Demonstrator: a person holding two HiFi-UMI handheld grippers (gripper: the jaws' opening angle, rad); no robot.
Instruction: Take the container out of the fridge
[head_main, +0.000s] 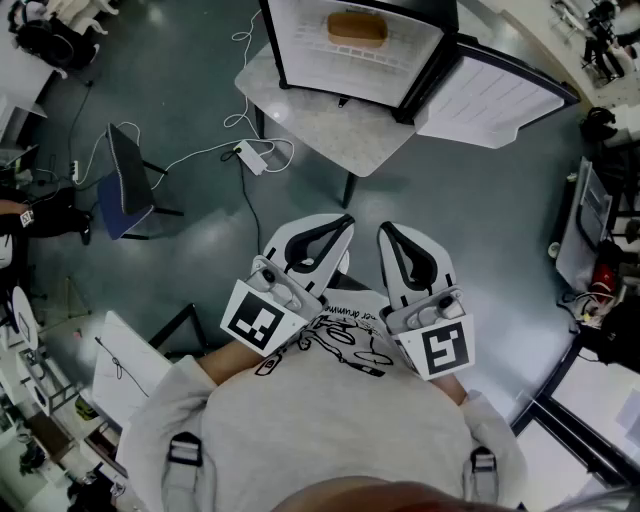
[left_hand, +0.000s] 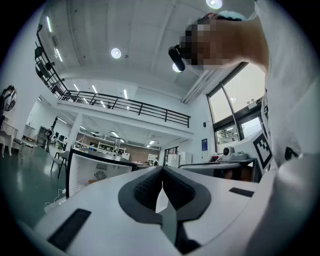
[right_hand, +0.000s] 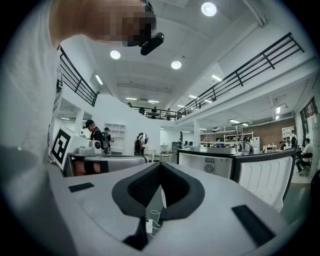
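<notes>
Orange-topped, the container is sitting on a white shelf inside the fridge, at the far end of the scene and well apart from both grippers. The fridge is standing on a grey speckled table with its door swinging open to the right, so the front is lying open toward the person. The container is the only thing showing in the fridge.

The left gripper and right gripper are hanging side by side close to the person's chest, near edge of the scene, both pointing toward the table. In the left gripper view the fingers are pressing together at the tips with nothing between them, and the fridge is showing beyond them on the left. In the right gripper view the fingers are likewise meeting at the tips, empty, with the fridge and its open door lying ahead on the right.

Bare grey floor is stretching between the grippers and the table. A white cable with an adapter is trailing across the floor left of the table, and a dark chair is standing further left.
</notes>
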